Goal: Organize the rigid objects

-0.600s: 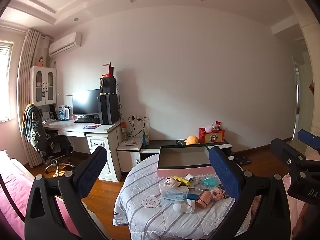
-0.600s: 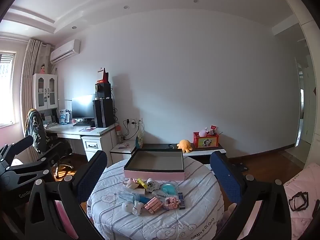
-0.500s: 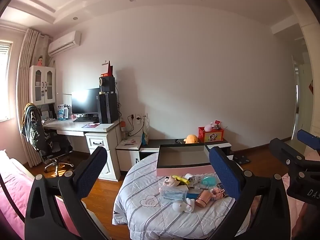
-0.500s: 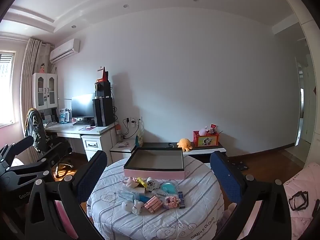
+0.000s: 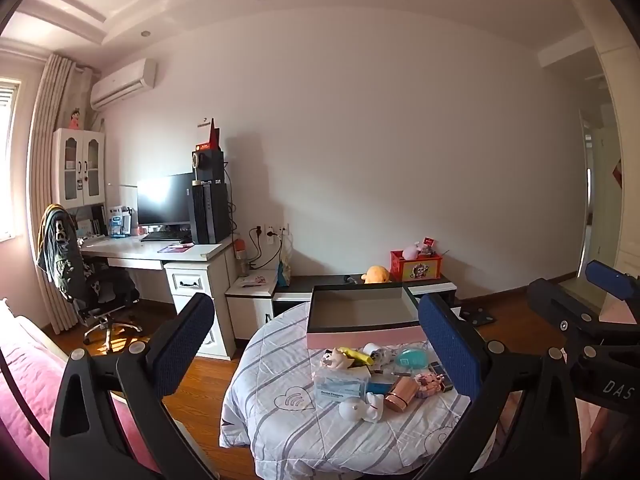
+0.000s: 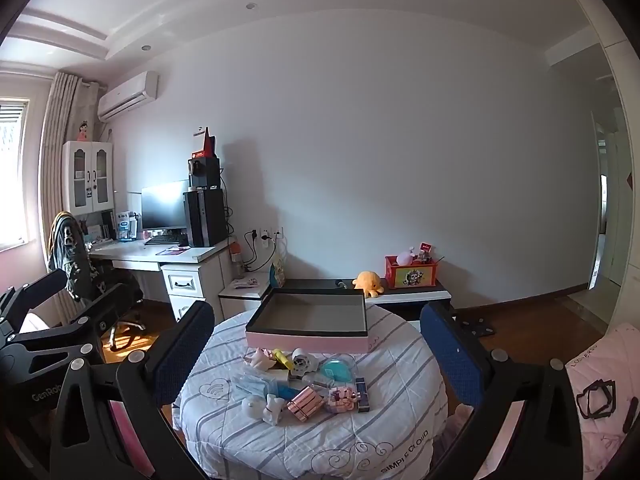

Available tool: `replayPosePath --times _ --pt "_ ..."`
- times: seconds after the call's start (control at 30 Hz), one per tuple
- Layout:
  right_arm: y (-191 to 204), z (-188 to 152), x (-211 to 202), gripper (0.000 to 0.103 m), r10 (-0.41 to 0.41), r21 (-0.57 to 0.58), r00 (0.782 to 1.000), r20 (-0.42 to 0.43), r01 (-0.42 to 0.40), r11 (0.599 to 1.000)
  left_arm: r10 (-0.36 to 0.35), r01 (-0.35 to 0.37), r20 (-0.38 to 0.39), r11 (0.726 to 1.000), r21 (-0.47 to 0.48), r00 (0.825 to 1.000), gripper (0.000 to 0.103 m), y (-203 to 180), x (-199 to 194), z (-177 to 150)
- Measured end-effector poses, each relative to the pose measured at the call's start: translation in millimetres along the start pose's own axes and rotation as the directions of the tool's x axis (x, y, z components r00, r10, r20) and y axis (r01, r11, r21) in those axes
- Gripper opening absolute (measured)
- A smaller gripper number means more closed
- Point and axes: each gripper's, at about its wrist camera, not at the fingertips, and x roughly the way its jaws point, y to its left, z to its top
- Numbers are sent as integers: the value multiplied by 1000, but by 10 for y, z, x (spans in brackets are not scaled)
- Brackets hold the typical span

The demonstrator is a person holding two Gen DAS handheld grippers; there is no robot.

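Observation:
A round table (image 6: 400, 364) with a striped white quilt holds an open pink box (image 6: 308, 340) with a dark inside, also in the left wrist view (image 5: 364, 336). In front of the box lies a cluster of small items: a blue tissue pack (image 5: 340, 386), a white figurine (image 5: 360, 407), a rose-gold cylinder (image 5: 401, 390), a teal round case (image 6: 338, 367), a pink striped box (image 6: 305, 400). My left gripper (image 5: 316, 350) is open and empty, held back from the table. My right gripper (image 6: 316, 350) is open and empty, also short of the table.
A white desk (image 6: 160, 254) with monitor and computer tower stands at the left wall, an office chair (image 6: 80, 268) beside it. A low cabinet (image 6: 408, 298) behind the table carries an orange plush and a red box. Pink bedding (image 5: 24, 380) lies at the lower left.
Both views have shifted only slightly; the table sits marginally closer in frame. Both grippers stay open and nothing on the table has moved.

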Motion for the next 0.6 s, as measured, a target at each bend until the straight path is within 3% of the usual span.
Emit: replayPosePath --times 0.6 --pt "31 -54 62 103 3 -9 1000 -14 -3 1000 -5 5 -3 1000 -2 1000 103 2 8 -21"
